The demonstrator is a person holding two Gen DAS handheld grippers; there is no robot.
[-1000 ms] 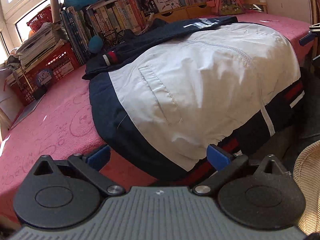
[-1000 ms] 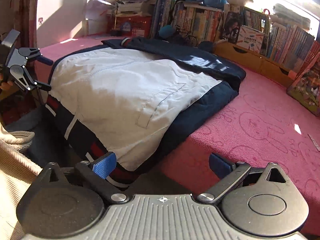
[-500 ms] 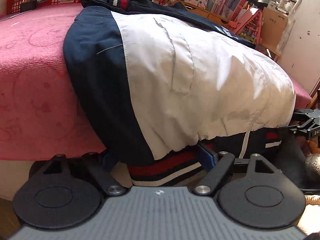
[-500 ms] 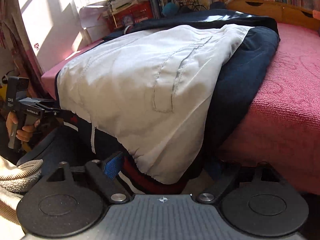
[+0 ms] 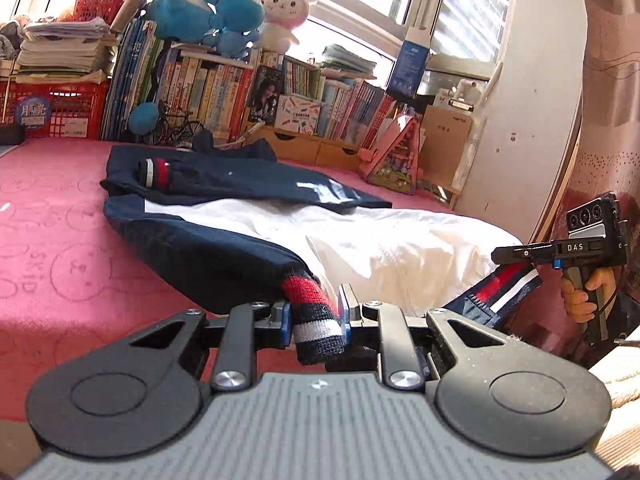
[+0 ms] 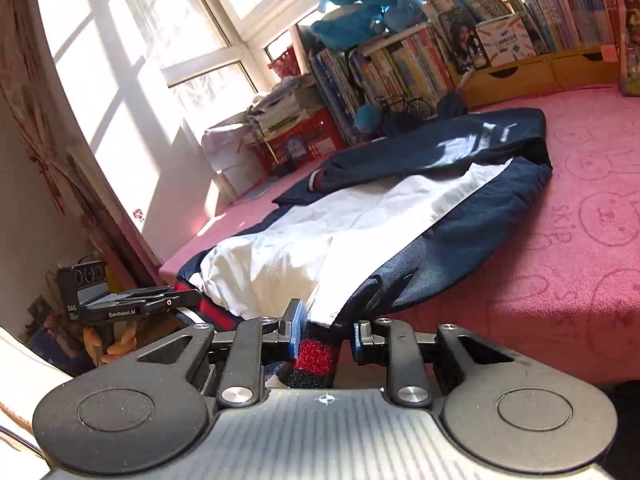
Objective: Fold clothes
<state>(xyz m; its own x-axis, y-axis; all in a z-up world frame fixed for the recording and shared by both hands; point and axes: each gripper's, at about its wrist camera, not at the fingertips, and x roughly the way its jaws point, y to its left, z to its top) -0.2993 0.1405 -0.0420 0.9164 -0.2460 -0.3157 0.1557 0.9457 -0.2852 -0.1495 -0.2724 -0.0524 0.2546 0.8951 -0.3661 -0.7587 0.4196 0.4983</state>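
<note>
**Jacket hem held at both corners**

Item: navy and white jacket (image 5: 360,248), lying across the pink bed cover (image 5: 60,248), its near edge at the bed's front edge.

Left gripper (image 5: 314,312): jaws narrow, pinching the red, navy and white striped hem (image 5: 314,320) at one corner.

Right gripper (image 6: 322,336): jaws narrow, clamping the same ribbed hem at the other corner; also showing at the far right of the left wrist view, gripping the striped band there, with a hand (image 5: 586,294) wrapping its handle.

Backdrop: row of books (image 5: 224,92) standing behind the bed, blue plush toy (image 5: 208,12) sitting on top, red crate (image 5: 56,110) standing to the left.
</note>
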